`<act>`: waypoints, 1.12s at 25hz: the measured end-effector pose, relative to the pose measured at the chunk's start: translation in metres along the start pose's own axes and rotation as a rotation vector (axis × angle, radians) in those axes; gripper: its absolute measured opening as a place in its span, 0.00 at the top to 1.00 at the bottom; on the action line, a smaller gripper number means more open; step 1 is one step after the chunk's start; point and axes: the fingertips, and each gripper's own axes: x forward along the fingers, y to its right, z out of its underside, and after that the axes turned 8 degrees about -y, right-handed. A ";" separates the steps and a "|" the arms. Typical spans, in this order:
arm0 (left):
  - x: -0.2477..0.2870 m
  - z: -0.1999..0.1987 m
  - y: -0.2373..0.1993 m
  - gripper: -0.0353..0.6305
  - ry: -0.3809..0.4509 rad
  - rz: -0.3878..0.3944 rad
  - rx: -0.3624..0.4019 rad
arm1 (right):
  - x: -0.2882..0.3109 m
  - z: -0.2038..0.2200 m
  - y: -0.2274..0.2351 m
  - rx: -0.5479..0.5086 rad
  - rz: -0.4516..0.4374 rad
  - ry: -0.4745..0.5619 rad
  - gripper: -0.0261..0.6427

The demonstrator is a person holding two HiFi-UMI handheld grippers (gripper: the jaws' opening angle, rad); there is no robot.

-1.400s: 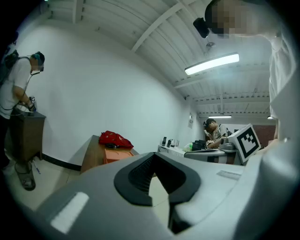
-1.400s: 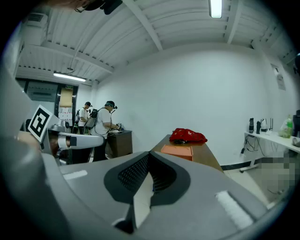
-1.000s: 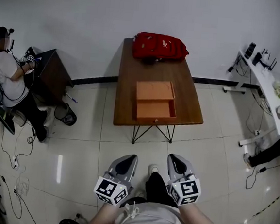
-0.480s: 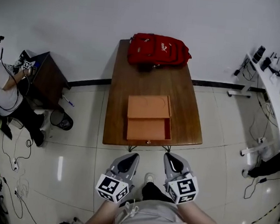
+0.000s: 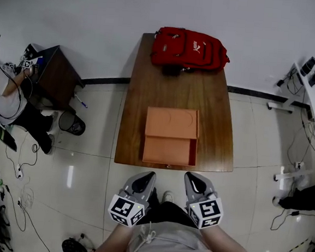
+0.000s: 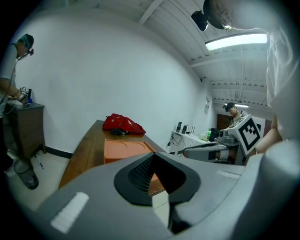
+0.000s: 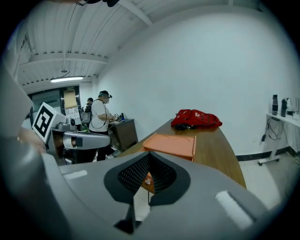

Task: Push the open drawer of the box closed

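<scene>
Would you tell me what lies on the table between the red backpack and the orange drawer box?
Only bare tabletop; the head view shows nothing between the red backpack and orange drawer box.

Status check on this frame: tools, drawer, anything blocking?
Left tool and right tool shut, empty, short of the table. Drawer open, facing them, untouched. Nothing between tools and drawer; bag behind the box.

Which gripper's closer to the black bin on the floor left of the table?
Left. The left gripper sits below-right of the bin in the head view; the right gripper lies farther right, beyond it.
</scene>
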 end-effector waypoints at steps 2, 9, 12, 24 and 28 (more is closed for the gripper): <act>0.007 0.012 -0.007 0.94 -0.027 -0.010 -0.022 | 0.011 0.007 0.002 0.015 -0.011 -0.026 0.95; 0.036 0.048 -0.023 0.94 -0.110 0.017 -0.075 | 0.045 0.040 0.007 0.035 -0.027 -0.122 0.95; 0.049 0.063 -0.036 0.94 -0.140 0.008 -0.090 | 0.058 0.060 0.011 0.051 -0.034 -0.176 0.95; 0.087 0.108 -0.063 0.94 -0.190 0.002 -0.262 | 0.100 0.110 0.036 0.113 -0.027 -0.296 0.95; 0.095 0.106 -0.072 0.94 -0.201 -0.001 -0.265 | 0.105 0.108 0.041 0.129 -0.024 -0.301 0.95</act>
